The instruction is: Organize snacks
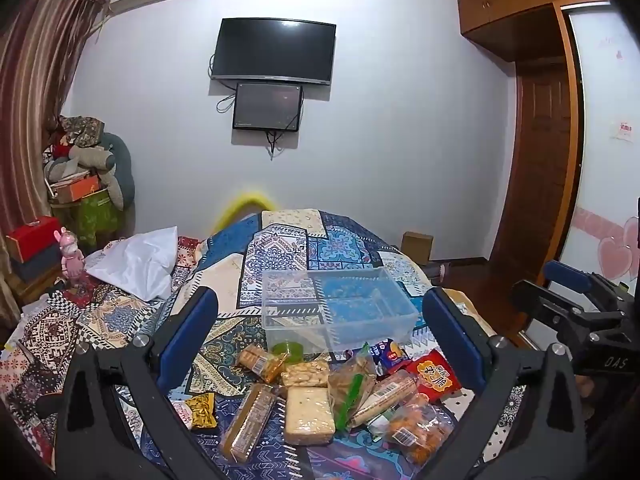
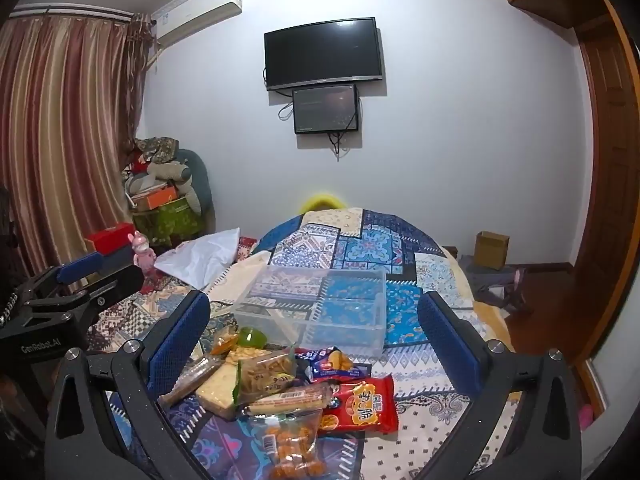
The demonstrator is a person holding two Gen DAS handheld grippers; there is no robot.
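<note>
Left gripper (image 1: 320, 344) and right gripper (image 2: 316, 344) both wide open, empty, above snack pile (image 1: 340, 392) beside clear bin (image 1: 340, 304) on bed (image 1: 280, 240).

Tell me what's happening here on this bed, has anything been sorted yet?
Nothing is sorted yet. A person holds the left tool and the right tool above a patterned bedspread, both wide open and gripping nothing. A pile of wrapped snacks lies loose on the cover, including a red packet and a pale cracker block. Just behind the pile sits a clear plastic bin, which looks empty.
</note>
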